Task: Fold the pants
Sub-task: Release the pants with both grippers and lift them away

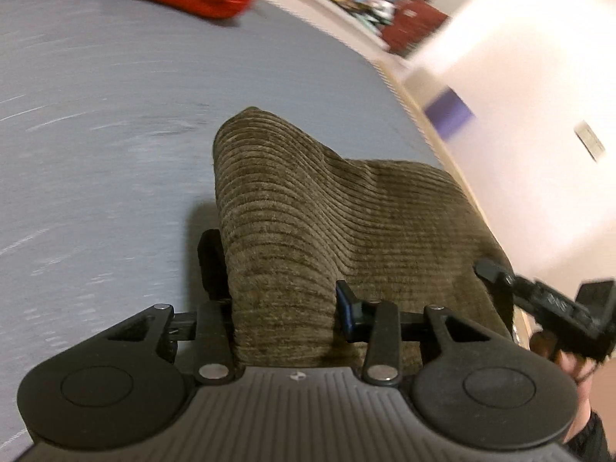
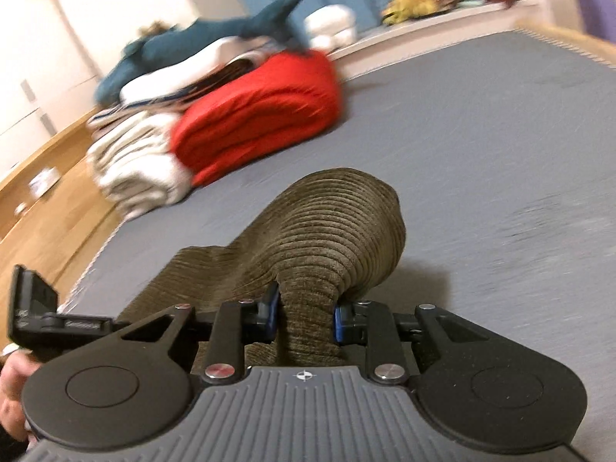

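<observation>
- Left tool (image 1: 283,288): jaws partway closed, pinching a thick bunch of the brown corduroy pants (image 1: 327,208).
- Right tool (image 2: 304,317): jaws narrower, clamped on a gathered fold of the same pants (image 2: 327,223).
- Pants raised between both tools above the grey bed (image 1: 115,115); cloth sags between the grips. The rest of the garment is out of view.
- Views smeared; both hands likely travelling fast.
- Risk: heavy corduroy could slip from the looser left pinch, dropping one corner.
- Risk: uneven hand heights would skew the fold line.
- Red folded blanket (image 2: 261,104) lies well apart; a long swing might brush it.
</observation>
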`<state>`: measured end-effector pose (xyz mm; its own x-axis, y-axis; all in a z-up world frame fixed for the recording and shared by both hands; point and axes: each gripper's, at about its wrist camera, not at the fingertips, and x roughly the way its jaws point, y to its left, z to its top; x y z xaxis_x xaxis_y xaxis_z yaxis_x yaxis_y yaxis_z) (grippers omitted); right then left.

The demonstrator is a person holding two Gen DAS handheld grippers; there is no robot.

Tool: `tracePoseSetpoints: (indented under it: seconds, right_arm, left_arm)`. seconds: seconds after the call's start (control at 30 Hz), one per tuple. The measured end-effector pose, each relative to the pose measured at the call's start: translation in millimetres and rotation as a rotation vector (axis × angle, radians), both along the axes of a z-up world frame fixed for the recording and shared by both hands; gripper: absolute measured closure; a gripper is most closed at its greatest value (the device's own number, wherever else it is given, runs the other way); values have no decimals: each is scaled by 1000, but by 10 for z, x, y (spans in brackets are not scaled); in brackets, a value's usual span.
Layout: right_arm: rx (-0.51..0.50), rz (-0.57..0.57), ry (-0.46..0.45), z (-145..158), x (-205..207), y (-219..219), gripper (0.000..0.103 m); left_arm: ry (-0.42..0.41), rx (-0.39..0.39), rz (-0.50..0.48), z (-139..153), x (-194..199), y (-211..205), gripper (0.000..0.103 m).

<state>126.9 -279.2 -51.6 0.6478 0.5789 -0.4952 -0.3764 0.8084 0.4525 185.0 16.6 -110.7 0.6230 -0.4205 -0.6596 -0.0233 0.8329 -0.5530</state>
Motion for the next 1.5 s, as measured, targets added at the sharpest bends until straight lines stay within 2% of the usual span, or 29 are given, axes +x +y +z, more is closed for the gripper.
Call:
tracePoseSetpoints:
  seconds: [0.1,0.17,0.2,0.27,0.3,0.33,0.43,0.53,0.6,0.67,0.7,0.73,0.77,0.8,0.83,0.9,1.03,1.1,1.13,1.17,1.2,1.23,1.27,1.3,1.33,1.37,1.43,1.5]
  right_arm:
    - [-52,-40,-26,-23,77,-327,74]
    - [-135,-73,-13,-114,159,-465,67]
    - [-190,-124,-8,-163,189,-500,65]
    - [-282,-262,-36,-192,178,-624,60]
    - [-290,-282,-44,-186,166,-693,55]
    - [-273,-272,-43,-183,144,-754,55]
    - [-219,-182,-58,-141,-15,-763,55]
    - [-239,7,-124,-96,-252,-552,56]
    - [-288,157,-151,-160,-407,-385,57]
    - [-384,264,-121,-337,-508,-262,57]
    - [-431,314,-57,-459,-513,-228,58]
    - [-472,353,1,-594,-512,-198,59]
    - [-487,379,7,-684,-554,-222,59]
    - [-483,405,-8,-697,-604,-239,58]
    - [-490,416,-13,-689,-622,-250,58]
    - [-521,428,-30,-663,-688,-272,58]
    - [-607,468,-64,-635,-743,-217,58]
    - [-625,474,-71,-605,-761,-115,58]
    - [-626,474,-72,-598,-768,-112,58]
    - [-626,474,-72,-600,-770,-122,58]
    - [-628,475,-74,-604,-779,-120,58]
    - [-630,475,-77,-599,-806,-109,58]
    - [-632,474,-80,-592,-807,-104,58]
    - [-627,470,-84,-579,-809,-106,58]
    - [-609,463,-87,-546,-802,-120,57]
    - [-574,453,-88,-497,-785,-157,57]
    - [-469,413,-91,-358,-716,-249,57]
    - [-347,329,-95,-189,-628,-391,53]
  left_arm:
    - [11,51,-44,-85,111,-285,51]
    - [19,165,-25,-105,118,-375,45]
    - [0,243,-8,-69,84,-398,43]
    - [-49,285,8,41,-15,-346,40]
    - [-80,300,9,109,-77,-347,40]
    - [-110,308,-1,160,-153,-350,40]
    - [-211,327,-91,301,-398,-490,40]
    - [-264,351,-244,298,-536,-775,40]
    - [-288,411,-371,198,-662,-1005,42]
    - [-150,483,-503,-106,-703,-1125,43]
    - [-89,549,-544,-289,-716,-1162,51]
    - [-49,640,-580,-470,-757,-1219,53]
    - [-46,729,-610,-603,-816,-1276,53]
    - [-47,755,-623,-639,-841,-1296,53]
    - [-50,741,-629,-613,-850,-1284,53]
    - [-53,660,-618,-442,-815,-1160,53]
    - [-232,475,-604,110,-856,-875,51]
    - [-327,391,-506,328,-805,-801,48]
    - [-336,357,-450,352,-741,-754,49]
    - [-333,318,-387,340,-639,-714,50]
    - [-322,298,-335,316,-501,-715,64]
    - [-293,303,-299,203,-375,-753,85]
    - [-223,347,-288,31,-230,-811,91]
    - [-112,427,-275,-194,-78,-885,99]
    - [-9,495,-261,-450,14,-909,100]
    - [28,500,-242,-584,54,-893,100]
    - [53,472,-201,-488,89,-850,100]
    - [1,473,-161,-305,66,-852,99]
